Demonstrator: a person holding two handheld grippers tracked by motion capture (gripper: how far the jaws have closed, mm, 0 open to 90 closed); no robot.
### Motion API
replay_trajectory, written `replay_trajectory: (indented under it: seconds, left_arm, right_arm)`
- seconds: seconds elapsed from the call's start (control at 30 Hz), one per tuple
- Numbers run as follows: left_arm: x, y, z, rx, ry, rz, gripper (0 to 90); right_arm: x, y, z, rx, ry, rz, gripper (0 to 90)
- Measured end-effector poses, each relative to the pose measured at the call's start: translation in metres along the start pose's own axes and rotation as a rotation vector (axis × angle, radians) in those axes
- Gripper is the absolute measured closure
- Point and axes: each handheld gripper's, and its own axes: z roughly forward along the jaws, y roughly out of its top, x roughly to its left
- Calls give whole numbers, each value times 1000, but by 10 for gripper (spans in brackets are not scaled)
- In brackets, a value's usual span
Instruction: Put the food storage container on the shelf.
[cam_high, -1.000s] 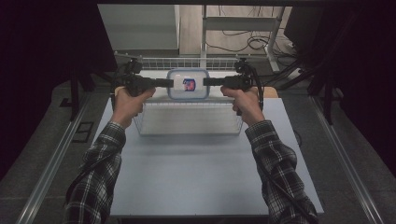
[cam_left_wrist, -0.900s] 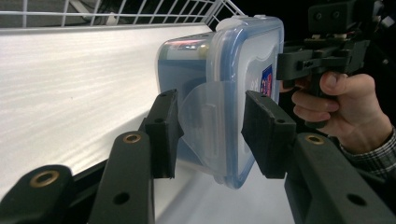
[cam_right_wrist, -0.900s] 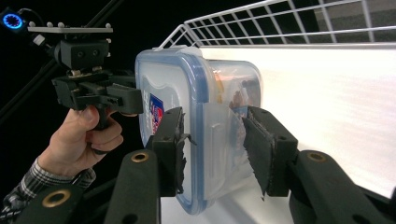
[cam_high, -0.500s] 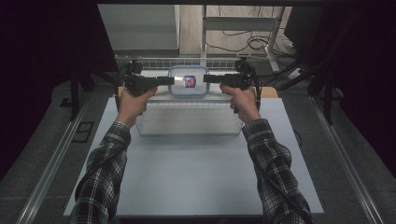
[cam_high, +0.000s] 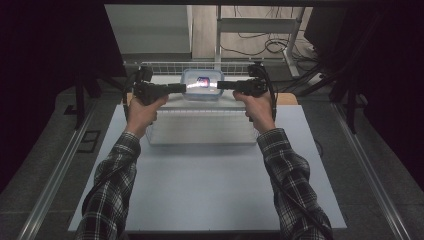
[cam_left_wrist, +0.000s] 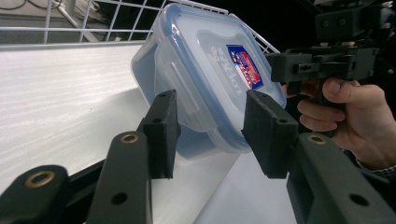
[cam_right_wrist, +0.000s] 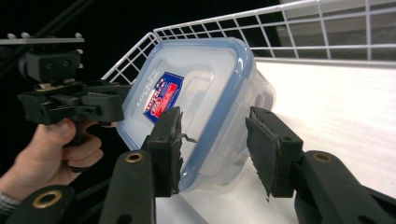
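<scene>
Container (cam_high: 202, 84) of clear plastic, with a blue-rimmed snap lid and a small red and blue label on top, sits at the far end of the table (cam_high: 210, 190), and we see it from above between two hand-held tools. Our left gripper (cam_high: 186, 88) comes in from the left and our right gripper (cam_high: 218, 85) from the right, each pointing level at an opposite side of the box. A wire basket rail (cam_high: 190, 65) runs just behind the box, and a clear plastic bin (cam_high: 200, 129) lies on the table near our forearms, which wear plaid sleeves (cam_high: 112, 190). In the left gripper view the container (cam_left_wrist: 205, 74) appears tilted, its lid (cam_left_wrist: 219, 65) facing us, and the two black pads (cam_left_wrist: 161, 133) stand on either side of its nearest corner. We see the box edge lying between the jaws, but a sliver of space shows beside each pad, so we cannot tell whether they press on it. In the right gripper view the container (cam_right_wrist: 201, 107) sits the same way between that gripper's worn pads (cam_right_wrist: 268, 149); the lid rim meets the left pad, while the right pad stands just beside the wall. Again, we cannot tell whether that grip is firm. The opposite hand (cam_right_wrist: 51, 154) shows at the left of this view.
</scene>
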Motion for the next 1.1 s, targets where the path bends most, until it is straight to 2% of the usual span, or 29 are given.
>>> replay_trajectory:
  seconds: [0.13,0.27,0.5,0.6,0.7,0.8,0.87,0.93,1.1]
  left_arm:
    - [-6,3,0,7,54,30,531]
    - [-11,5,2,1,96,26,532]
    - [-14,4,3,-16,120,1,530]
    - [-15,5,3,-19,134,1,519]
    - [-16,5,4,-21,149,12,513]
    - [-18,5,3,-25,163,22,488]
    - [-19,5,3,-25,150,16,447]
    - [-20,5,3,-25,139,6,395]
    - [-22,3,1,-21,138,31,264]
  right_arm:
    - [6,1,0,-6,-51,-37,543]
    - [10,1,1,-20,-97,-57,554]
    - [11,4,3,-50,-162,-44,563]
    - [12,5,3,-52,-194,-57,572]
    - [12,4,2,-58,-196,-66,574]
    - [12,4,0,-66,-177,-63,564]
    - [13,3,-2,-69,-161,-69,543]
    - [13,2,-3,-74,-143,-71,509]
    - [14,-4,-3,-61,-108,-72,359]
